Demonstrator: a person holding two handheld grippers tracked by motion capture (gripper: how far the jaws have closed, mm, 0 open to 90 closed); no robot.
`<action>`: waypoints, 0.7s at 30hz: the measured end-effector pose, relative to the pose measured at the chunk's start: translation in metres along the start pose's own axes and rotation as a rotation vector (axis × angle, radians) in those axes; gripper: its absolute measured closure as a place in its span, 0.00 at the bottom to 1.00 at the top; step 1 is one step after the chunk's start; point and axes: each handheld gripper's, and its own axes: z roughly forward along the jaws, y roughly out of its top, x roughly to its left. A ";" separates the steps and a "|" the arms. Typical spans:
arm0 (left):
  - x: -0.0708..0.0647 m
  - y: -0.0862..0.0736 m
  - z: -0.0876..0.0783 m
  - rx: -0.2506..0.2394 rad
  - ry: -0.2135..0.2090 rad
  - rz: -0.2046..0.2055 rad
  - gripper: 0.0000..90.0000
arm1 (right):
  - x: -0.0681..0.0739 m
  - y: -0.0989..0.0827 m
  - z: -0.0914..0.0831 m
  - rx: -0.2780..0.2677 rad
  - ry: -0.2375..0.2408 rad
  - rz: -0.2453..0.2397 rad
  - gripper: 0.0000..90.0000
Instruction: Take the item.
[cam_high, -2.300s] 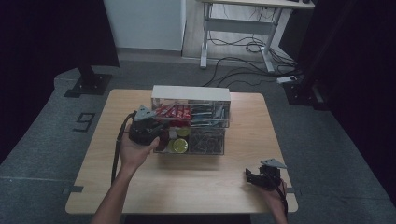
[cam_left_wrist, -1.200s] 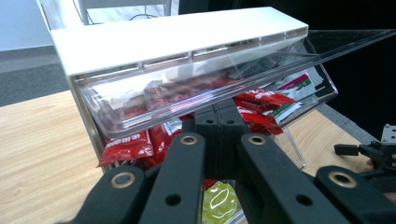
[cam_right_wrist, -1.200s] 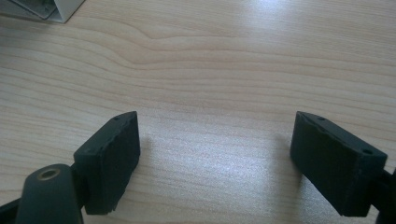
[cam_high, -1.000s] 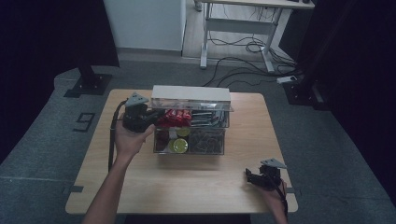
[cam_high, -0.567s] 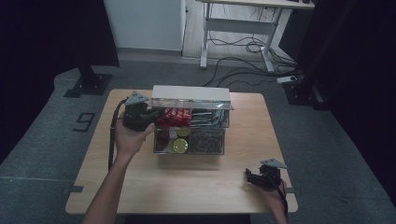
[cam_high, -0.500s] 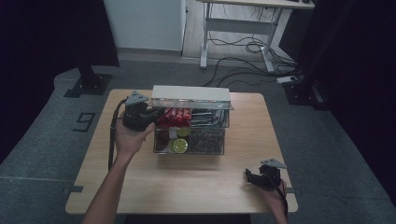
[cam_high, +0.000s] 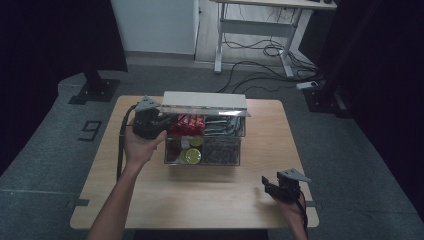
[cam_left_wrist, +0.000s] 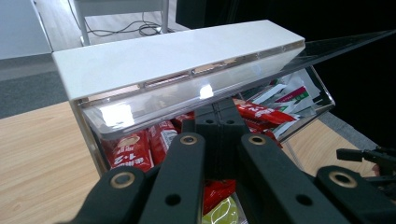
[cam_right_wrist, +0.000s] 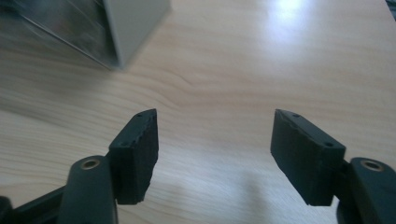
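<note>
A clear two-tier storage box (cam_high: 205, 135) stands near the middle of the light wooden table (cam_high: 100, 175), toward its far edge. Its white lid (cam_high: 205, 100) is raised, with a clear flap beneath it tilted up over the upper tier. The upper tier holds red snack packets (cam_left_wrist: 140, 144) on its left side and mixed white and red sachets (cam_left_wrist: 289, 95) on its right. In the high view, the lower front compartments show a yellow-green round item (cam_high: 192, 156) on the left and a mass of dark small pieces (cam_high: 220, 150) on the right; what these pieces are cannot be told. The left tongs (cam_high: 150, 122) are held in the person's left hand (cam_high: 137, 147) at the left end of the box, level with the upper tier. In the left gripper view their jaws stand pressed together and reach in beneath the clear flap, above the red packets; whether anything sits between the tips is hidden. The right tongs (cam_right_wrist: 215, 140) are near the table's front right corner, well apart from the box, held by the right hand (cam_high: 292, 207). Their jaws are spread wide over bare wood with nothing between them. A corner of the box appears at the top left of the right gripper view.
</note>
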 end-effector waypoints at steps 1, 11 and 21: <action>0.000 0.000 0.000 0.001 -0.003 -0.001 1.00 | 0.002 0.003 -0.003 -0.011 0.007 -0.004 0.39; 0.003 0.000 0.001 0.005 -0.001 -0.005 1.00 | 0.024 0.054 -0.026 -0.140 0.085 -0.033 0.45; 0.003 0.000 0.002 0.005 0.004 -0.010 1.00 | 0.039 0.082 -0.037 -0.196 0.125 -0.052 0.48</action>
